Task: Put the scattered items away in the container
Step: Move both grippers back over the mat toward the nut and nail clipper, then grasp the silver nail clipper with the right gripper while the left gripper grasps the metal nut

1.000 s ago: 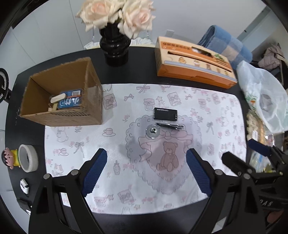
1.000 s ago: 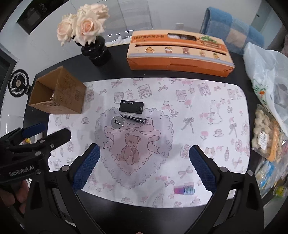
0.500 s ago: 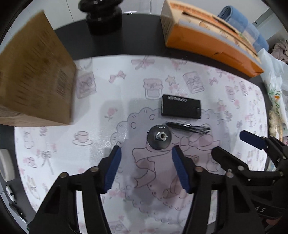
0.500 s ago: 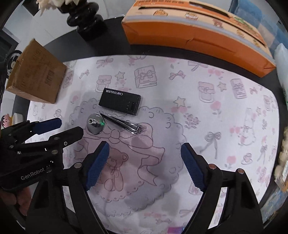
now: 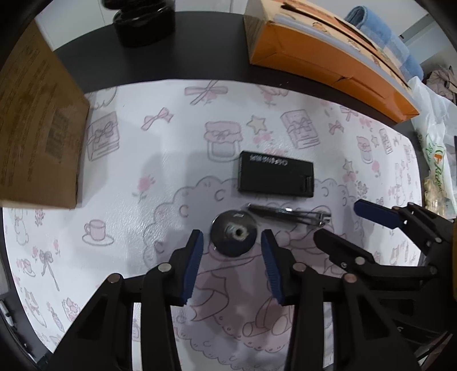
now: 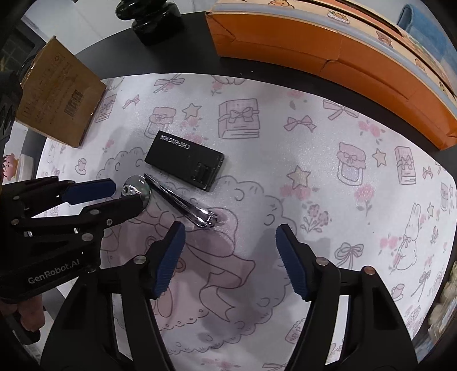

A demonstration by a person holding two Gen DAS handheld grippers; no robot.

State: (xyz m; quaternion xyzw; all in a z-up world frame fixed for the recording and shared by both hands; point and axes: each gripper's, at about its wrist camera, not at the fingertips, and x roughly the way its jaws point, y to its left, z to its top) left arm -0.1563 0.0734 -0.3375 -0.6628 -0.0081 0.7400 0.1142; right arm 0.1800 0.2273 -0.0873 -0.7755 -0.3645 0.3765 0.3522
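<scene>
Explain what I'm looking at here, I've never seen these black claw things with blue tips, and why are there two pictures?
These are two hand-held grabbers, one in each of a person's hands, not a robot arm. Each carries a wide-angle camera looking along its jaws, hence two pictures.

The left gripper has its open jaws on either side of a round metal disc, not gripping it. The right gripper is open, holding nothing, near the nail clipper.

Both views show a patterned mat with a black case beside the clipper. The cardboard box, where things go, sits at the left; a long orange box and a black vase stand behind.
</scene>
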